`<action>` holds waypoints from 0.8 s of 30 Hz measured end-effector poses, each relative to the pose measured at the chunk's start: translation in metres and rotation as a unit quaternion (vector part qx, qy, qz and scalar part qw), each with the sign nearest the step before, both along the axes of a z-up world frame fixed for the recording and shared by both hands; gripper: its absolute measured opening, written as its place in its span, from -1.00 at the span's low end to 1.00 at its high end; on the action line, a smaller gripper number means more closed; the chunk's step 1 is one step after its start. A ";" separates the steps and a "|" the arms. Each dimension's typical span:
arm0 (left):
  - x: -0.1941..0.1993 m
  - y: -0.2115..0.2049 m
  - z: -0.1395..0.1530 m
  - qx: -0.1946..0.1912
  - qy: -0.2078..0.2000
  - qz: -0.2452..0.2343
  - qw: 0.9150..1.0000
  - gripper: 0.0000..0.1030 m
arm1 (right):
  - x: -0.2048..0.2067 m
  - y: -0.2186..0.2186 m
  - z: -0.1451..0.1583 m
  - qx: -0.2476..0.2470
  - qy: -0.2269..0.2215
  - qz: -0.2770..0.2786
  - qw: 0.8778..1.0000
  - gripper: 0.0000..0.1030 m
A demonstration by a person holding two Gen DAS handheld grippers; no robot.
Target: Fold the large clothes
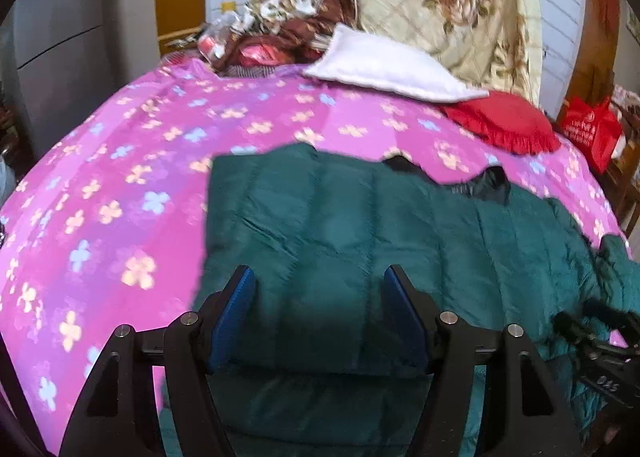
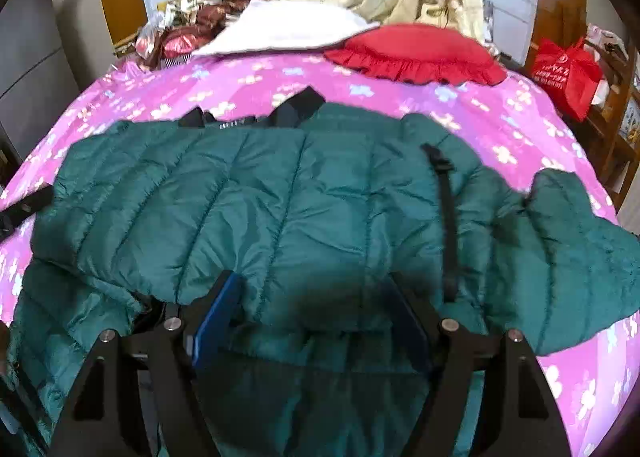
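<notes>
Dark green quilted puffer jacket [image 2: 280,193] spread partly folded on pink floral bedsheet [image 1: 120,177], left gripper [image 1: 320,285] wide over it, right gripper [image 2: 312,293] wide, both holding nothing

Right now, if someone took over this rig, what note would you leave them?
Left gripper: open over the jacket, gripping nothing.
Right gripper: open, fingers astride a jacket fold, not pinching.
The green jacket lies spread on the pink bedspread, one side already folded over; pillow and red cushion lie beyond.
Left: fold the remaining sleeve, then halve it.
</notes>
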State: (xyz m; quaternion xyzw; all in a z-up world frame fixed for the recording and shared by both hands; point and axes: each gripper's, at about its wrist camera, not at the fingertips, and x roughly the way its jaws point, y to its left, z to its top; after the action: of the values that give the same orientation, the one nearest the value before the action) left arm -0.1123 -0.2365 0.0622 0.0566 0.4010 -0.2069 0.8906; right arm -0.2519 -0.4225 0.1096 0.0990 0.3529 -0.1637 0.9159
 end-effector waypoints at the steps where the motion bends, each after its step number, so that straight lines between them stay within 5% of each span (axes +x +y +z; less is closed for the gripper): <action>1: 0.001 -0.006 -0.009 0.012 0.011 -0.001 1.000 -0.05 | -0.003 -0.001 0.000 -0.003 -0.003 -0.003 1.000 0.56; 6: -0.004 -0.015 -0.018 0.037 0.005 0.004 0.999 -0.05 | 0.000 -0.008 -0.013 0.008 0.018 -0.002 1.000 0.61; 24: -0.091 0.005 0.039 -0.011 -0.025 -0.019 0.999 -0.05 | -0.043 -0.011 -0.031 0.038 -0.049 -0.012 0.998 0.68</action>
State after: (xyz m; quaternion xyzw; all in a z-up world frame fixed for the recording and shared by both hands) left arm -0.2029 -0.2315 0.1009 0.0594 0.3750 -0.2264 0.8970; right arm -0.2952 -0.4340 0.0783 0.1457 0.3127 -0.1564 0.9255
